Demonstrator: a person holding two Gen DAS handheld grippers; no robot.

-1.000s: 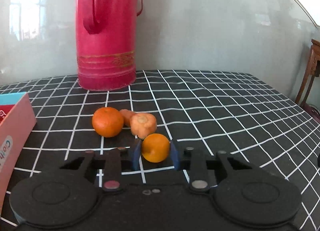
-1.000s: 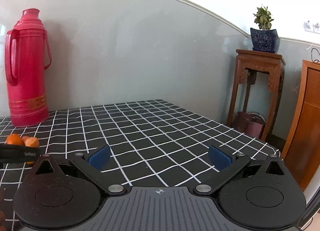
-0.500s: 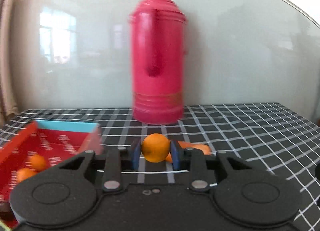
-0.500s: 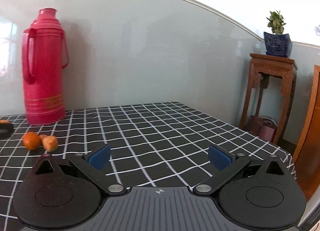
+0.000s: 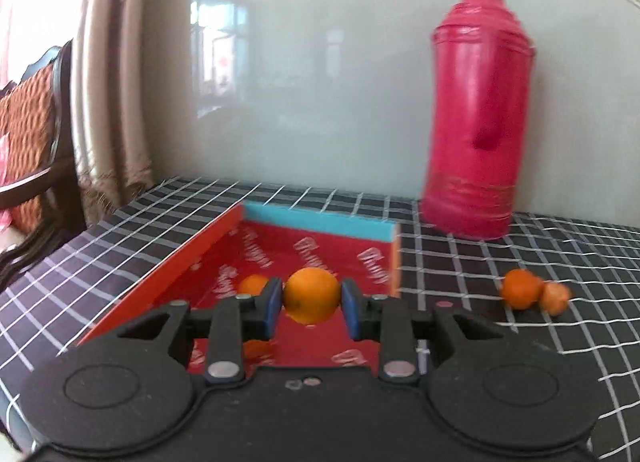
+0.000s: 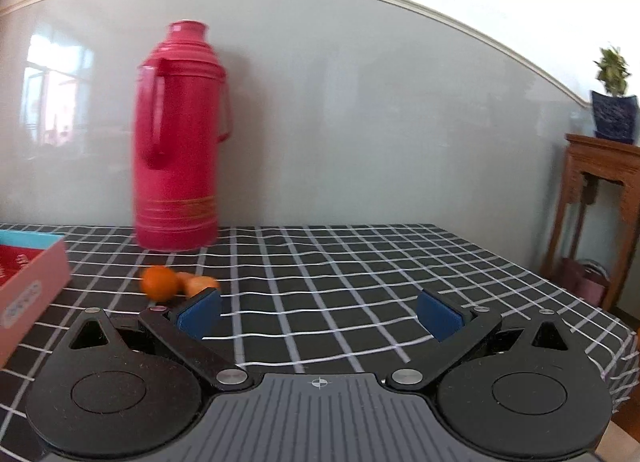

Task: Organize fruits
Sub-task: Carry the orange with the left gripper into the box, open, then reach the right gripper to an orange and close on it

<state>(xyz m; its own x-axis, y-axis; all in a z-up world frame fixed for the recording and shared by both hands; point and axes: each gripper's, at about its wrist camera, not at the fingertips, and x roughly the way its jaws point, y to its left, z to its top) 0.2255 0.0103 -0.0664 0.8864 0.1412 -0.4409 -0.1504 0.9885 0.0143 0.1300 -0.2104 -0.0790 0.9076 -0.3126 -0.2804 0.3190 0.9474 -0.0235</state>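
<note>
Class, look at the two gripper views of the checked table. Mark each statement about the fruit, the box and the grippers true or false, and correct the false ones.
1. The left gripper is shut on an orange. True.
2. The right gripper holds a fruit. False: it is open, with nothing between its pads.
3. The red box already has fruit in it. True: at least one small orange fruit lies on its floor.
4. The red flask lies on its side. False: it stands upright by the wall.
5. No fruit is left on the tablecloth. False: another orange and some orange pieces lie in front of the flask.
</note>
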